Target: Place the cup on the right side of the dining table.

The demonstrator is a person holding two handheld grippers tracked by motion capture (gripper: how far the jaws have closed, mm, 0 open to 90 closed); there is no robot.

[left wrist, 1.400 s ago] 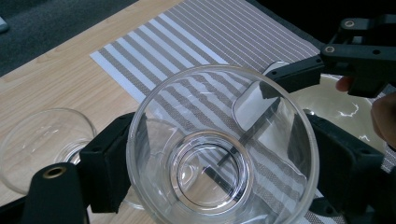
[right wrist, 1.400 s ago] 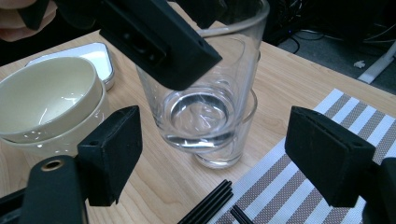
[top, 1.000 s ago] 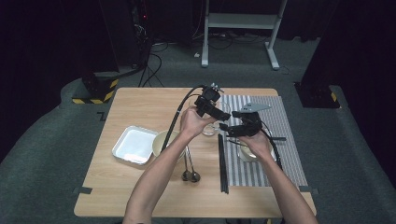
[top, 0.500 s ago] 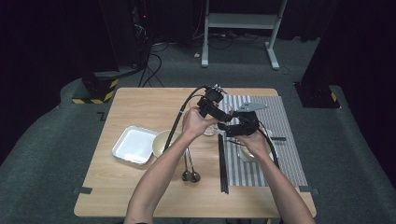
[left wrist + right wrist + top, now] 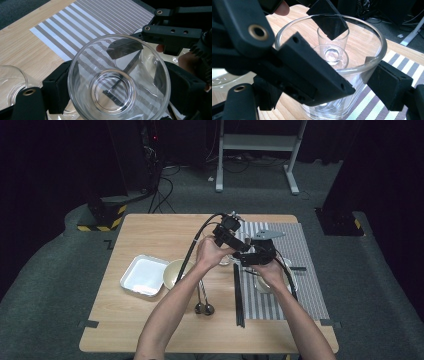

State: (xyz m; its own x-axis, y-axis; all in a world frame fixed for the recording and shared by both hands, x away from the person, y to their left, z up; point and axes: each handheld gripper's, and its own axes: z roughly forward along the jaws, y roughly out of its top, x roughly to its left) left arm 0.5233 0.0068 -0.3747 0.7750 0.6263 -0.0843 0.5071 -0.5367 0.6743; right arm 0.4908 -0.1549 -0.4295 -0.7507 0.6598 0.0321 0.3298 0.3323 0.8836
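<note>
Clear glass tumbler [image 5: 119, 77]
Empty, tilted mouth-on, held above the bench's striped placemat [image 5: 97, 22], toward 2 o'clock.

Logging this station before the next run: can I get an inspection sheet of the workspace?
Surface: wooden table, striped mat on its right half.
Job's things: clear glass, empty.
Clutter: white tray, bowl, two spoons, black sticks, second glass.
Grippers: left tool and right tool both clamp the clear glass.
Cables: black cable crosses the table past the bowl.
Surroundings: dark room, white desk frame, striped floor block.
</note>
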